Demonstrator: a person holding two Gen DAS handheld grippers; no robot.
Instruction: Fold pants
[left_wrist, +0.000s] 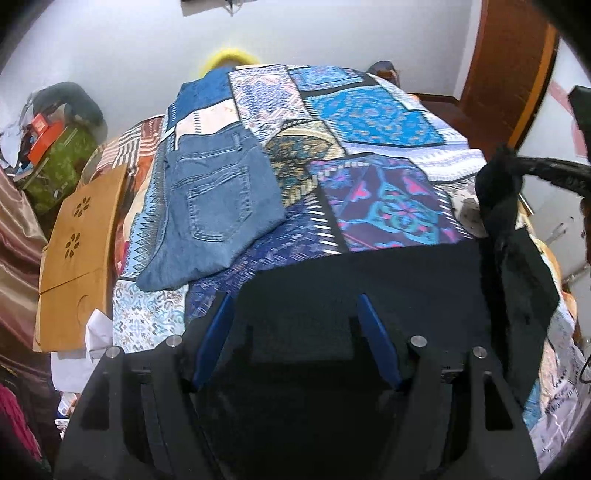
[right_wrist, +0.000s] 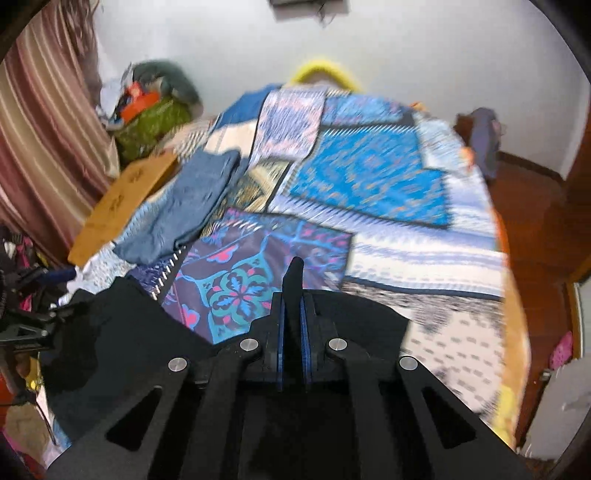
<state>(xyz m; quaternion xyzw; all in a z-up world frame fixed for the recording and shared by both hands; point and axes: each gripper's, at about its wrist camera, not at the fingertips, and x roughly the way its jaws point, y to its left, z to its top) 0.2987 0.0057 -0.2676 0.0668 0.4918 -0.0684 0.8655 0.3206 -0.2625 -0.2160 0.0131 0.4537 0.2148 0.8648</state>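
Black pants (left_wrist: 388, 273) lie on the near part of the patchwork bedspread (left_wrist: 369, 110). My left gripper (left_wrist: 297, 306) is open, its blue-padded fingers (left_wrist: 218, 332) spread over the black cloth and holding nothing. My right gripper (right_wrist: 293, 291) is shut on a fold of the black pants (right_wrist: 122, 332), which sticks up between the blue pads. In the left wrist view the right gripper (left_wrist: 496, 173) holds a bunched corner of the pants up at the right.
Folded blue jeans (left_wrist: 218, 203) lie on the left of the bed, also seen in the right wrist view (right_wrist: 184, 210). A wooden board (left_wrist: 81, 251) leans at the bed's left edge. Striped curtain (right_wrist: 48, 122) and a clutter pile (right_wrist: 151, 107) stand at the left. A wooden door (left_wrist: 506, 74) is at the right.
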